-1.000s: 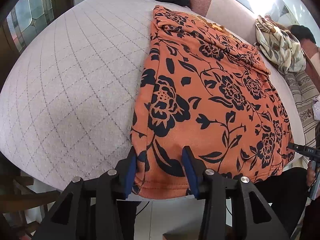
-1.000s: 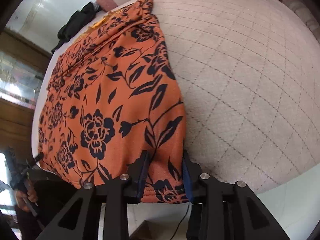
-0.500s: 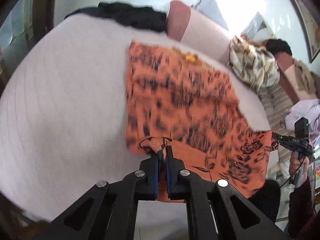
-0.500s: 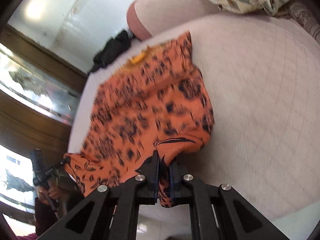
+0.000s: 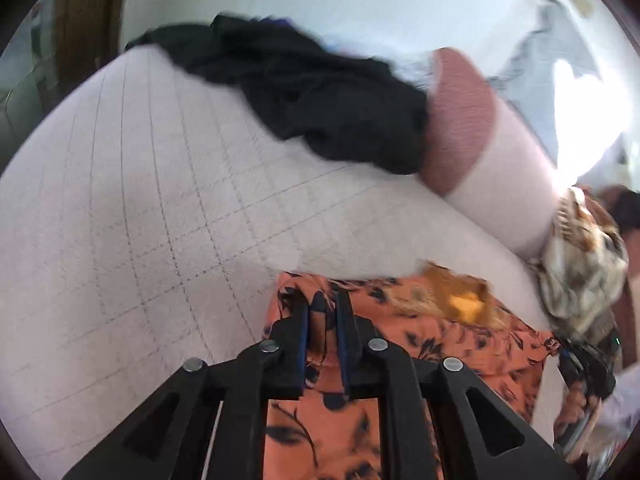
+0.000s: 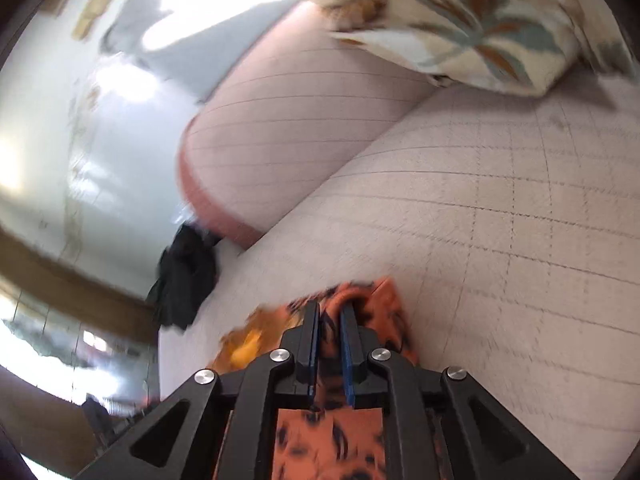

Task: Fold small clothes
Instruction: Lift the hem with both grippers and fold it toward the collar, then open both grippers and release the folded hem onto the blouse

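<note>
Lying on a pale quilted sofa seat (image 5: 132,216), the orange garment with black flowers (image 5: 440,340) is doubled over on itself, its carried edge brought up toward the sofa's back cushion (image 5: 508,184).

Left gripper (image 5: 322,312): blue-padded fingers (image 5: 303,344) close together with a bunched fold of the orange cloth between them; the jaws are opening slightly, the cloth apparently still caught, though blur makes this hard to confirm.

Right gripper (image 6: 330,320): same posture, narrow gap, jaws opening, a fold of the garment (image 6: 384,300) between the pads (image 6: 349,352).

A yellow-orange patch (image 5: 464,302) shows on the garment near its far edge.

Black clothing (image 5: 320,96): heaped at the seat's far left corner, touching the cushion's reddish end (image 5: 460,116).

Cream leaf-print cloth (image 6: 460,20): draped on the cushion, to the right of the garment.
</note>
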`<control>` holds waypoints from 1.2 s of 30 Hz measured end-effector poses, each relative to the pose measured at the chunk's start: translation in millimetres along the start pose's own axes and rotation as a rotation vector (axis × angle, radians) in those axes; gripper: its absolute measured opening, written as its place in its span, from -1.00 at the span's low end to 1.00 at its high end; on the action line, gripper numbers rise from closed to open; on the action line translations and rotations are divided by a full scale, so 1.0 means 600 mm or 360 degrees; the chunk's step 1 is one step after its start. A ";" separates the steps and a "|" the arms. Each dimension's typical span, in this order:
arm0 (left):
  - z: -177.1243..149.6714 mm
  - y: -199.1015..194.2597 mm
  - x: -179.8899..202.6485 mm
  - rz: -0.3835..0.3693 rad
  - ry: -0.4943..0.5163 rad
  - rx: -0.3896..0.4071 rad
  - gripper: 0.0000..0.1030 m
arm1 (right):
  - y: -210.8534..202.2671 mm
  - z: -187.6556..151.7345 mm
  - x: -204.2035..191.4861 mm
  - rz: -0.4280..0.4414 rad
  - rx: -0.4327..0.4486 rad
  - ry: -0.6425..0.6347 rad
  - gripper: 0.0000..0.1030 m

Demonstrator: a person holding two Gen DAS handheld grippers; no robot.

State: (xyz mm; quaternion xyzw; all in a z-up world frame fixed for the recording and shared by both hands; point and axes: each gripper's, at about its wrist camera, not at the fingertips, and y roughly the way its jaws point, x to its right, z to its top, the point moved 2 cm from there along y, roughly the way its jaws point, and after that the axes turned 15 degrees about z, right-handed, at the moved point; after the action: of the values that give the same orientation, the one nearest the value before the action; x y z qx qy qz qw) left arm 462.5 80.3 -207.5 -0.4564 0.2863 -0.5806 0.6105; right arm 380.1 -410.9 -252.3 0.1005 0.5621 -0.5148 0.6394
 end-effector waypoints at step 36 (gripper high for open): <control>-0.204 -0.081 -0.078 0.0307 -0.0322 0.0056 0.37 | 0.254 -0.209 -0.281 -0.0120 -0.0567 -0.1013 -0.27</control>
State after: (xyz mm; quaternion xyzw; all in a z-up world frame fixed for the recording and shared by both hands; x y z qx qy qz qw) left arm 325.2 102.4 -224.0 -0.4722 0.2556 -0.4751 0.6970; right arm 447.8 -161.4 -225.8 -0.1984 0.4191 -0.4375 0.7705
